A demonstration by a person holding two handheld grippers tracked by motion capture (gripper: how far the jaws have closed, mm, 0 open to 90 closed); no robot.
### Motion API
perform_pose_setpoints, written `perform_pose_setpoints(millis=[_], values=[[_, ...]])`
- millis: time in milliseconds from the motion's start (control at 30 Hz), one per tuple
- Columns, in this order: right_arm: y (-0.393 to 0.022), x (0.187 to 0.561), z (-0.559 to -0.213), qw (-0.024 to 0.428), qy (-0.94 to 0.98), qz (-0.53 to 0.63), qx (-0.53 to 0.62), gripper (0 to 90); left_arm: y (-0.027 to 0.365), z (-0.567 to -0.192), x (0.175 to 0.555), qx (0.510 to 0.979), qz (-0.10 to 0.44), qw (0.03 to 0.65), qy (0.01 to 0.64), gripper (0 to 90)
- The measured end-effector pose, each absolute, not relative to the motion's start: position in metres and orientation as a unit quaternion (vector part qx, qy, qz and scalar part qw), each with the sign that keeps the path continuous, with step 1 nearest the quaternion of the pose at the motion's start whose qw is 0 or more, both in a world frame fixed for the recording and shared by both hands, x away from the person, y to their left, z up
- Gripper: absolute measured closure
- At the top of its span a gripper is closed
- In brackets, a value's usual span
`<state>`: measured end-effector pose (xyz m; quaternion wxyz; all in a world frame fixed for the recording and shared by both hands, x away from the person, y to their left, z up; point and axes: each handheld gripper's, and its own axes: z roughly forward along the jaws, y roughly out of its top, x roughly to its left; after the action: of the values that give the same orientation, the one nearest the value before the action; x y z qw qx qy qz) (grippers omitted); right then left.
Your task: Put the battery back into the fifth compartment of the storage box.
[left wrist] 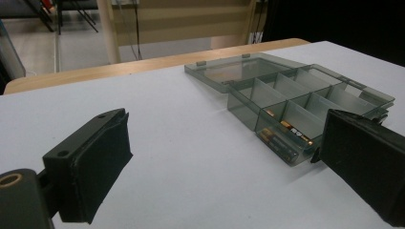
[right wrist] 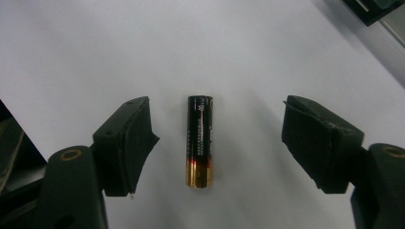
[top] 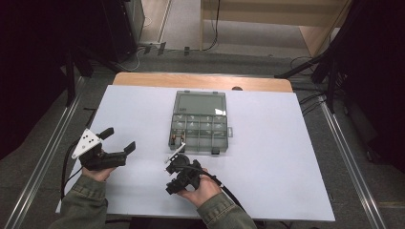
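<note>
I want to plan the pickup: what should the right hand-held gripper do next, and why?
Probably close the right hand-held gripper on the battery. The battery lies flat on the table between the open jaws, roughly centred, and neither pad touches it yet.

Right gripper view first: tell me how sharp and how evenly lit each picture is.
Right gripper view: the battery is sharp, with a soft shadow beside it. Left gripper view: the jaws look blurred, the clear box sharper. High view: the table is evenly lit and pale, its surroundings dark.
</note>
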<state>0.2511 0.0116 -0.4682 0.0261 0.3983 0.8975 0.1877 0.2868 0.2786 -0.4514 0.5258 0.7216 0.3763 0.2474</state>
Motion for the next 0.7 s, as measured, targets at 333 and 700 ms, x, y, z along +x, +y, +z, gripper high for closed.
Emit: perform_pose_setpoints(millis=[333,700], values=[[0.0180,0.2479,-0.4728,0.027,0.905,0.167,0.390,44.6,0.2785,-0.4516,0.2867,0.721,0.247,0.526,0.378,3.7],[0.0196,0.2482,-0.4748,0.029,0.906,0.157,0.393,65.9,0.2784,-0.4515,0.2866,0.722,0.248,0.526,0.376,3.7]])
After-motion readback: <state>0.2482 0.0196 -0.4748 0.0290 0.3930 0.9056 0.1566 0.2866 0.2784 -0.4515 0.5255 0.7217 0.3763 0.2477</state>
